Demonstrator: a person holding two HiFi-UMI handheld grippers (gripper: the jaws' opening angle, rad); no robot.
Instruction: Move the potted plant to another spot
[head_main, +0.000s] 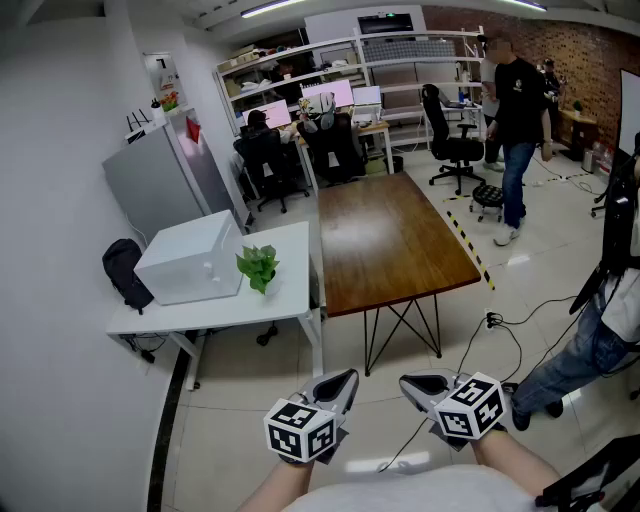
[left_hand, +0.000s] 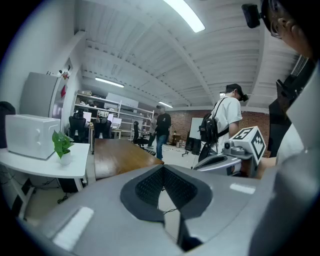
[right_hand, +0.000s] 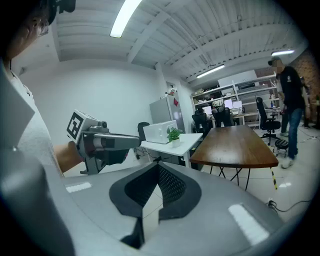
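The potted plant (head_main: 258, 266), green leaves in a small white pot, stands on the white table (head_main: 275, 303) beside a white box; it also shows small in the left gripper view (left_hand: 61, 144) and the right gripper view (right_hand: 174, 134). Both grippers hang low over the floor near my body, well short of the table. My left gripper (head_main: 345, 378) (left_hand: 162, 167) has its jaws together and holds nothing. My right gripper (head_main: 408, 382) (right_hand: 157, 164) is likewise shut and holds nothing. Each points forward and slightly down.
A white box (head_main: 190, 260) takes up the white table's left part. A long brown table (head_main: 390, 240) adjoins it on the right. A grey fridge (head_main: 165, 180) and a black bag (head_main: 125, 272) stand left. People (head_main: 515, 130) and floor cables (head_main: 500, 330) are to the right.
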